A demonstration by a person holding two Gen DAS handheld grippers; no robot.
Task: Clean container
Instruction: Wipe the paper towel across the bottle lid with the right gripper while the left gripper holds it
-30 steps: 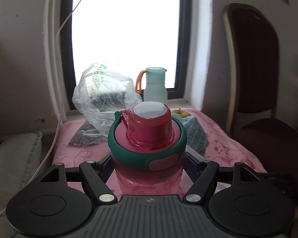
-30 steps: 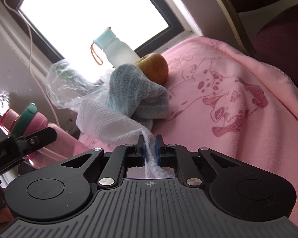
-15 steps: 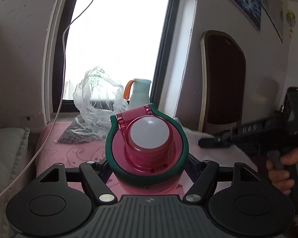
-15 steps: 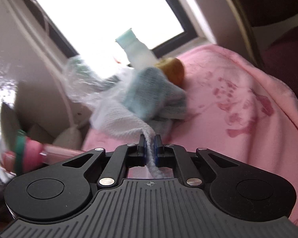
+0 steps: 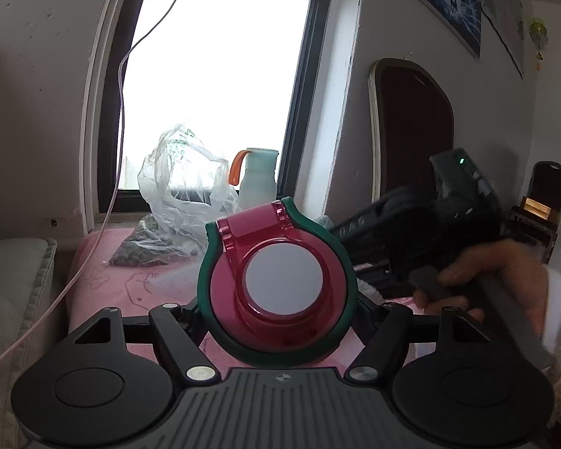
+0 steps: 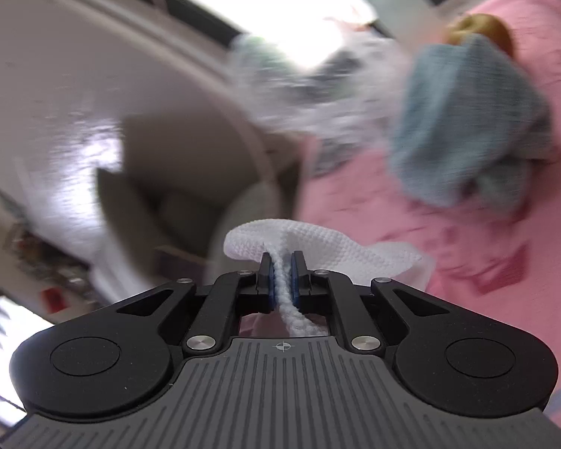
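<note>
A pink water bottle point(image 5: 278, 292) with a green-rimmed lid is held in my left gripper point(image 5: 280, 310), which is shut on its body. The bottle is tipped so its lid faces the left wrist camera. My right gripper point(image 6: 280, 273) is shut on a white textured cloth point(image 6: 318, 249) that fans out past its fingertips. In the left wrist view the right gripper point(image 5: 411, 232) hangs to the right of the bottle, held by a hand point(image 5: 501, 273). The right wrist view is blurred by motion.
A pink blanket point(image 6: 505, 194) covers the table. On it lie a crumpled blue-grey towel point(image 6: 467, 131), an apple point(image 6: 482, 30) and a clear plastic bag point(image 5: 183, 194). A pale bottle with an orange loop point(image 5: 260, 176) stands at the window. A dark chair point(image 5: 415, 123) stands on the right.
The left gripper has tipped the bottle further back, lid toward the camera. The right gripper has lifted the white cloth off the towel pile and swung left, nearer the bottle.
</note>
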